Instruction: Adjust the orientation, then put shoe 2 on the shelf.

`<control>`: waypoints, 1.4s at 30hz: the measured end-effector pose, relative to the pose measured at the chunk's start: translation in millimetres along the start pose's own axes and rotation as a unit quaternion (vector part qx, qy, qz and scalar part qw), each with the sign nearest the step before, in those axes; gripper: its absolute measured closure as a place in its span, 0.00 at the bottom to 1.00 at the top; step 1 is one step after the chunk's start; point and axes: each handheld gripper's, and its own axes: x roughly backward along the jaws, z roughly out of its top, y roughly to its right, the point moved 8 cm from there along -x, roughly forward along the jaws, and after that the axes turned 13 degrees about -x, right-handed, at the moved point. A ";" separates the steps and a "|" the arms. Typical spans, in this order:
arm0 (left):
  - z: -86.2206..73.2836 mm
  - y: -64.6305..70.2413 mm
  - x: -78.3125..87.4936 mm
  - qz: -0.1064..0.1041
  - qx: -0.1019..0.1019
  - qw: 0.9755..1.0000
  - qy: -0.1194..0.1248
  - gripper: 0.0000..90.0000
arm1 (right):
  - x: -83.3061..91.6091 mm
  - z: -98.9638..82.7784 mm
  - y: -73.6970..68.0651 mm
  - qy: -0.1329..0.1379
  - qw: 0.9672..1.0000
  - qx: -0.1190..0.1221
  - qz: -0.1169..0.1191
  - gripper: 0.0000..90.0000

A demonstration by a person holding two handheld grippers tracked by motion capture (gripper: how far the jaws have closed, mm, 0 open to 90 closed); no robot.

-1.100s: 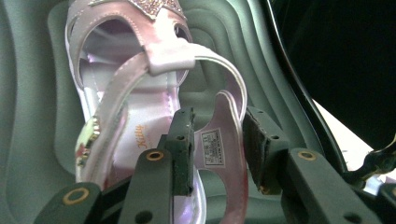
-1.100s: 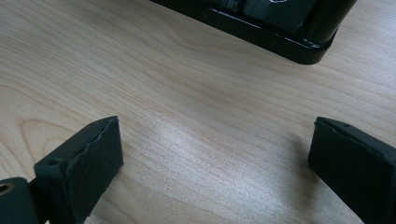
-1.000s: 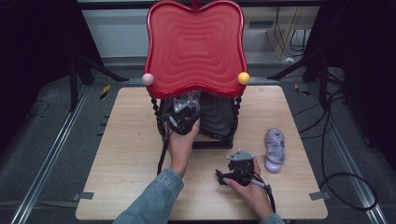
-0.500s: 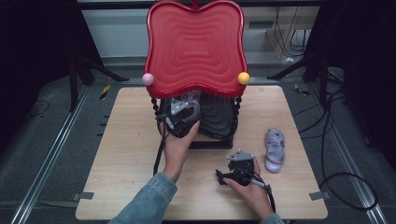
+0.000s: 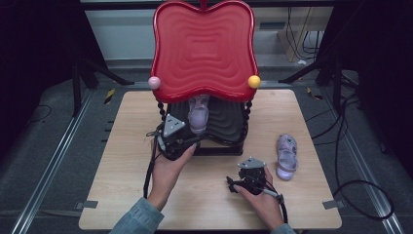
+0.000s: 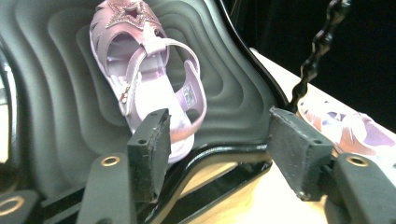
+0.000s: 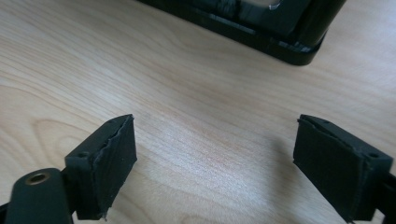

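On the black wavy tray (image 5: 229,127) under the red lid (image 5: 204,48), a purple sandal (image 5: 198,113) lies flat.
Just in front of that tray, the left tool (image 5: 187,139) has just been opening, its jaws apart with nothing between them. Nearer the person, the right tool (image 5: 242,179) sits low over the wooden surface (image 5: 122,146), jaws wide and empty, though just closing a little. A second purple sandal (image 5: 286,157) lies right of the tray.
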 end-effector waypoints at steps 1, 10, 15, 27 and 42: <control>-2.3 -0.2 2.5 -0.001 -0.002 1.000 -0.004 0.41 | 5.3 2.8 -0.5 0.006 1.000 0.002 0.000 0.20; -39.8 -12.9 23.2 -0.005 0.013 0.999 -0.036 0.27 | 40.6 23.1 11.2 0.035 0.999 -0.006 -0.031 0.31; -71.7 -29.9 34.1 0.009 0.025 0.998 -0.064 0.17 | 58.1 31.4 18.0 0.041 0.998 -0.004 -0.040 0.33; -167.8 -83.8 45.1 0.053 0.057 0.986 -0.144 0.09 | 105.5 72.6 90.6 0.020 0.994 -0.048 -0.098 0.42; -189.5 -90.2 49.1 0.077 0.044 0.981 -0.174 0.10 | 96.1 43.4 162.1 -0.092 0.979 -0.112 -0.143 0.47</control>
